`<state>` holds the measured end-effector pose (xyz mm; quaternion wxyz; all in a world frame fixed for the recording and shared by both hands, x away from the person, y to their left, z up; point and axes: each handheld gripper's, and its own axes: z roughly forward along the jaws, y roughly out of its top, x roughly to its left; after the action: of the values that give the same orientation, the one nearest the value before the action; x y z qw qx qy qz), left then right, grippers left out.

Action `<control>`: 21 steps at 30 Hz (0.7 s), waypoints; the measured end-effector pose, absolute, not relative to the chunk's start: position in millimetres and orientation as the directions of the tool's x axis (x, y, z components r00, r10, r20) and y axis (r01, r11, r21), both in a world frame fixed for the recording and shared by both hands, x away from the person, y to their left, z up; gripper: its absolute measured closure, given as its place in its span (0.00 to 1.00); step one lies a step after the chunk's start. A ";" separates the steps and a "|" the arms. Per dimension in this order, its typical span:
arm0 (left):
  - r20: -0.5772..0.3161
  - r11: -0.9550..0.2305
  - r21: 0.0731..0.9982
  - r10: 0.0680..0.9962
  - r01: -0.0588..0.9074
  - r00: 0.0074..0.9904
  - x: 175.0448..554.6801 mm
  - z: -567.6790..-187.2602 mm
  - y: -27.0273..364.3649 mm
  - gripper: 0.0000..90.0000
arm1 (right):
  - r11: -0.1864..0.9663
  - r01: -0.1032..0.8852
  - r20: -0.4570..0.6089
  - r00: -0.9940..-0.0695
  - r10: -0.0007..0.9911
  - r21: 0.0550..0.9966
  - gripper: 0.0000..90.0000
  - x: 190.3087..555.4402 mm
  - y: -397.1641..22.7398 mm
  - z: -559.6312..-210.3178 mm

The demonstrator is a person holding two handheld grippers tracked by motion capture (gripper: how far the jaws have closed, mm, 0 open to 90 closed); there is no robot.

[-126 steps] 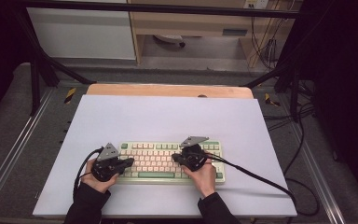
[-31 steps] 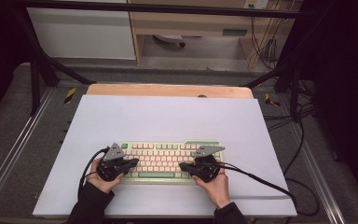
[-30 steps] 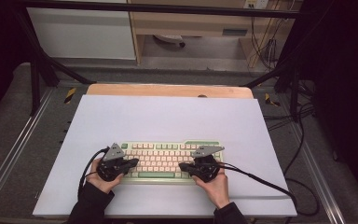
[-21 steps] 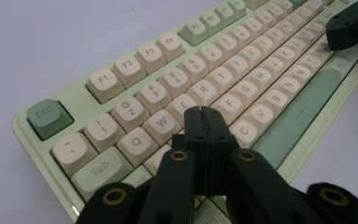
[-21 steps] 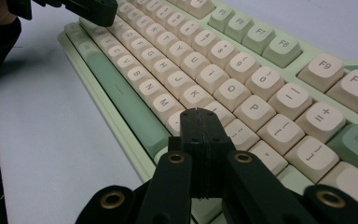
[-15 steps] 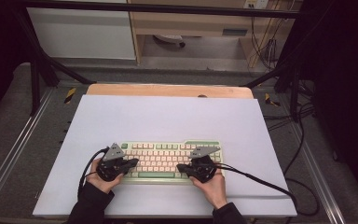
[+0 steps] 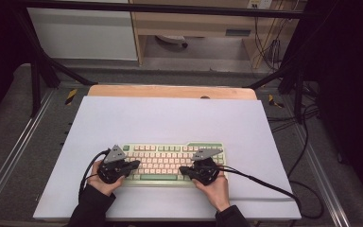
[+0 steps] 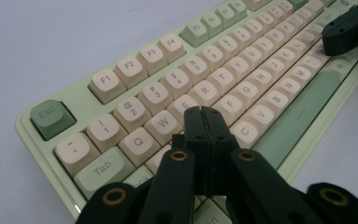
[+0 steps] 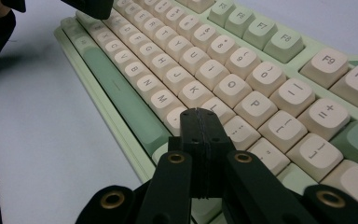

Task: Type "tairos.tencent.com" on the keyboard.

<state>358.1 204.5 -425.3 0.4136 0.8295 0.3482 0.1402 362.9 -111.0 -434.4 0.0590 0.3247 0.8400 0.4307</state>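
Note:
A pale green keyboard (image 7: 166,156) with cream keys lies on the white sheet (image 7: 170,118), close to the near edge. My left gripper (image 7: 135,164) is over its left end, pointing right. In the left gripper view its jaws (image 8: 203,113) are pressed together, empty, low over the home-row letter keys (image 8: 235,105). My right gripper (image 7: 183,170) is over the right half and points left. In the right gripper view its jaws (image 9: 198,115) are also together and empty, just above the keys beside L and P (image 9: 254,105). Whether either tip touches a key I cannot tell.
The white sheet covers a wooden table (image 7: 170,91) with a metal frame around it. A black cable (image 7: 264,184) trails right from the right gripper, across the sheet. Each gripper's tip appears far off in the other's view: right gripper (image 8: 349,28), left gripper (image 9: 88,7).
Since the oldest frame the right hand has come nearer the table's near edge and a little right, and the left hand slightly right. Nothing visibly moved over the last second.

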 end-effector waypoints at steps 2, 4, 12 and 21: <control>-0.055 -0.415 0.784 0.694 0.461 0.718 357.9 -425.1 204.6 1.00 | 0.423 0.493 0.176 -0.784 0.596 0.760 1.00 363.4 -110.7 -435.5; -0.056 -0.414 0.785 0.694 0.461 0.718 357.9 -425.0 204.6 1.00 | 0.425 0.494 0.178 -0.784 0.594 0.758 1.00 363.3 -110.4 -436.0; -0.056 -0.413 0.786 0.693 0.460 0.718 357.5 -424.1 204.8 1.00 | 0.421 0.482 0.163 -0.783 0.600 0.768 1.00 362.0 -115.1 -428.0; -0.053 -0.414 0.790 0.690 0.453 0.722 356.4 -421.0 203.2 1.00 | 0.419 0.468 0.143 -0.781 0.608 0.778 1.00 361.1 -123.0 -419.5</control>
<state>356.4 203.2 -421.0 0.4175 0.8286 0.3449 0.1419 361.1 -123.0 -419.5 0.0805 0.3209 0.8384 0.4331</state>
